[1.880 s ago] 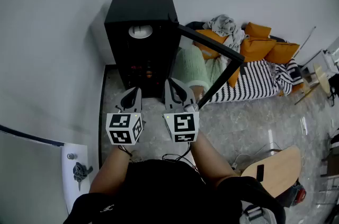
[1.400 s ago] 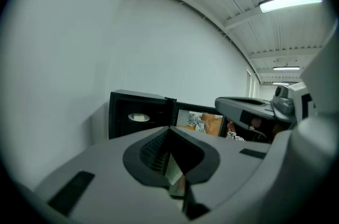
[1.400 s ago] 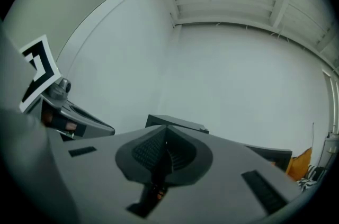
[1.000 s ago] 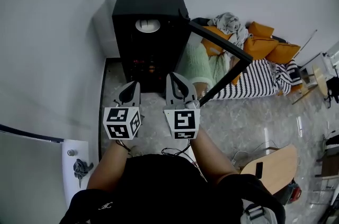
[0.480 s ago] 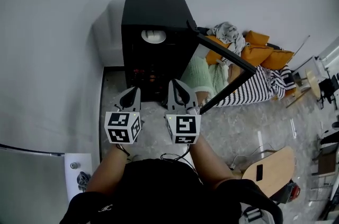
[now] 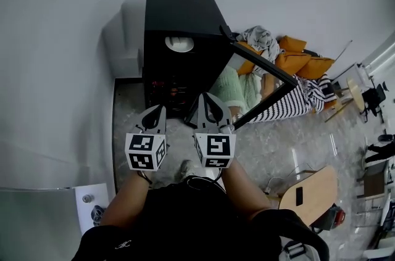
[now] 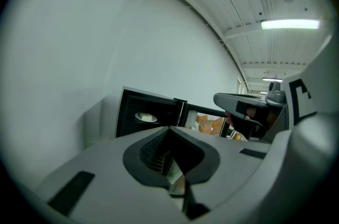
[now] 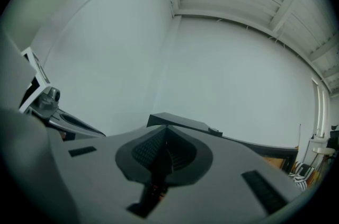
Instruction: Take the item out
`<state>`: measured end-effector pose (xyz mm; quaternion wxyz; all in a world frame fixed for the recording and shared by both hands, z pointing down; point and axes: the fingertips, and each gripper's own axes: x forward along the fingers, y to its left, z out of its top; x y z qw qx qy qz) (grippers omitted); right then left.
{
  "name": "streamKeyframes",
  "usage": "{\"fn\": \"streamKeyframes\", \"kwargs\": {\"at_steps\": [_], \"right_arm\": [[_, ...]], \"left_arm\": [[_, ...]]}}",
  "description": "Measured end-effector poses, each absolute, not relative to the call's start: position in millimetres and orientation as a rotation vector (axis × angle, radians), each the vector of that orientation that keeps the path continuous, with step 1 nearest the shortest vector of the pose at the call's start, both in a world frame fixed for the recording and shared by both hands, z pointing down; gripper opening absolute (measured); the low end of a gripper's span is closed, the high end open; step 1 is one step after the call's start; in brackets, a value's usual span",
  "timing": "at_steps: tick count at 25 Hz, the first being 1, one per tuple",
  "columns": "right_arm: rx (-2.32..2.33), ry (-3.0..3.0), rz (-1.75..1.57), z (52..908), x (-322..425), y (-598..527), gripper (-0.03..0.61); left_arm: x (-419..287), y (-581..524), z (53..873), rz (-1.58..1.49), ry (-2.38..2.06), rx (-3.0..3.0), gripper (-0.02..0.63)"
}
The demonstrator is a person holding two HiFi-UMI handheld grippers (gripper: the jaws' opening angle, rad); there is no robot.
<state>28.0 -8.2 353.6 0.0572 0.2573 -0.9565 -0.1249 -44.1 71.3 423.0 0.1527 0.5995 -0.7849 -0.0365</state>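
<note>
A black cabinet stands against the wall with its door swung open to the right. Inside, on an upper shelf, sits a white dish; the left gripper view also shows this dish in the dark opening. Lower shelves hold small reddish things I cannot make out. My left gripper is shut and empty, held a little short of the opening. My right gripper is shut and empty too, slightly farther forward, near the door's hinge side. The right gripper view catches only the cabinet top and wall.
Right of the cabinet, a low couch with a striped cover carries orange cushions and a pale green cloth. A wooden seat stands at the lower right. The white wall runs along the left. The floor is marbled.
The head view has shifted, so the cabinet sits a little more to the right. Both grippers stay shut and hold almost the same place before the cabinet.
</note>
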Motion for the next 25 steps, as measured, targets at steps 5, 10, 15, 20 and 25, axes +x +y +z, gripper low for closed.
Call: {"fn": "streamKeyframes", "kwargs": {"at_steps": [5,10,15,20,25], "right_arm": [[0.793,-2.907,-0.378,356.2,21.0,-7.8,0.006],[0.775,-2.913,-0.371,363.0,5.5,-14.2,0.006],[0.73,-2.926,-0.4,362.0,-16.6,-22.8,0.006],[0.735,-2.924,-0.422,360.2,-27.1,-45.3,0.006],[0.742,-2.906,-0.426,366.3,-39.5,-76.1,0.006]], "left_arm": [[-54.7,77.0,425.5,-0.095,-2.264,1.718,0.008],[-69.6,79.5,428.1,-0.094,-2.293,1.698,0.008],[-91.7,72.4,429.2,-0.095,-2.316,1.656,0.008],[-104.0,48.7,432.0,-0.069,-2.308,1.664,0.008],[-115.2,18.5,437.0,-0.042,-2.285,1.675,0.008]]}}
